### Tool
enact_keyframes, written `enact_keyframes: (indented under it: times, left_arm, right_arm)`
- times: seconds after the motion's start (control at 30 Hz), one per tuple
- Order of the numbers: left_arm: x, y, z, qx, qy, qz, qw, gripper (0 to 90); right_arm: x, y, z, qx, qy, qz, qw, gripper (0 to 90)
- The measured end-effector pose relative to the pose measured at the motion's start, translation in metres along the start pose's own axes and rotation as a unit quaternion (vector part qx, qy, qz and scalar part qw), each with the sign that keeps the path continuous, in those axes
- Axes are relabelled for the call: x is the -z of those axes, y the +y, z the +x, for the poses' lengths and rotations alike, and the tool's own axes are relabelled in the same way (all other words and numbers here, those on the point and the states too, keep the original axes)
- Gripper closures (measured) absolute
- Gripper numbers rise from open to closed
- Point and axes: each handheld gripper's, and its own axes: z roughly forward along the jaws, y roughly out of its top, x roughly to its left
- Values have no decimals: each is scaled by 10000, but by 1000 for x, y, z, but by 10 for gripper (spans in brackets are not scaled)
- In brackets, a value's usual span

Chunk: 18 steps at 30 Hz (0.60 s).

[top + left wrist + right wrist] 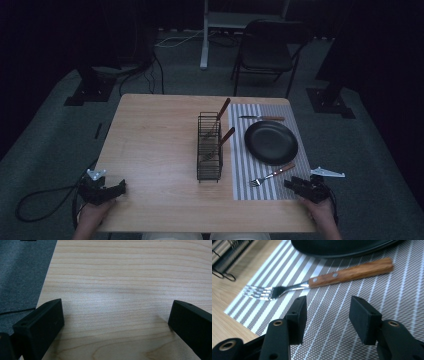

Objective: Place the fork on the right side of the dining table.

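Right gripper (325,315): spread, empty, just short of the fork | fork (317,283): flat on striped mat (362,300), near side of black plate (271,142) | advice: pinch wooden handle squarely, lift level | left gripper (115,322): spread, idle on desk (125,277), far from plate

Wide open wood across the left half of the table (155,150), nothing to dodge from the lower left edge up to the far corner. Centre frame, the wire rack (209,147) stands tall with handles poking out. Right of it, the striped mat (245,185) is crowded: fork (272,175) low, black plate (271,142) mid, knife (261,118) up top. Narrow lanes between them.
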Motion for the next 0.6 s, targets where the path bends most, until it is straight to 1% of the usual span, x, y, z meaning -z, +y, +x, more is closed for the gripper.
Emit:
enact_keyframes:
  times: [0.07, 0.13, 0.17, 0.2, 0.23, 0.27, 0.3, 0.33, 0.37, 0.4, 0.43, 0.47, 0.5, 0.53, 0.57, 0.6]
  left_arm:
    - [0, 0, 0, 1, 1, 0, 10000, 7]
    - [0, 0, 0, 0, 0, 1, 10000, 6]
    - [0, 0, 0, 3, 0, 0, 10000, 6]
    - [0, 0, 0, -2, 1, 0, 10000, 6]
    - [0, 0, 0, -3, 1, 1, 10000, 6]
    - [0, 0, 0, -3, 1, 1, 10000, 6]
    - [0, 0, 0, 0, 0, 0, 10000, 6]
    - [0, 0, 0, -2, 0, 8, 10000, 6]
    - [0, 0, 0, -4, 1, 8, 10000, 6]
    - [0, 0, 0, -4, 0, 8, 10000, 6]
    - [0, 0, 0, -1, 0, 8, 10000, 6]
    - [0, 0, 0, -1, 0, 7, 10000, 7]
    - [0, 0, 0, -2, 0, 7, 10000, 6]
    - [0, 0, 0, -2, 0, 0, 10000, 6]
    - [0, 0, 0, 0, 0, 0, 10000, 6]
    - [0, 0, 0, 0, 0, 0, 10000, 6]
  right_arm:
    - [-2, -1, 4, 69, -83, 24, 9999, 467]
    - [-2, -1, 10, 22, -126, -58, 9999, 459]
    - [-3, -2, 11, -20, -160, -92, 9998, 431]
    - [-3, -2, 11, -20, -160, -92, 9998, 431]
    - [-4, -4, 19, -13, -182, -143, 9997, 293]
    - [-4, -4, 19, -13, -182, -143, 9997, 293]
    - [-5, -4, 23, 30, -230, -117, 9997, 289]
    - [-8, -6, 32, 77, -429, -201, 9988, 186]
    - [-8, -6, 32, 77, -429, -201, 9988, 186]
    - [-11, -6, 38, -104, -555, -270, 9980, 126]
    - [-11, -6, 38, -104, -555, -270, 9980, 126]
    - [-14, -10, 48, -255, -1060, -426, 9931, 126]
    - [-16, -10, 53, -279, -1242, -394, 9911, 126]
    - [-19, -9, 58, -235, -1435, -349, 9888, 126]
    - [-22, -10, 65, -142, -1574, -369, 9867, 126]
    - [-22, -10, 65, -142, -1574, -369, 9867, 126]
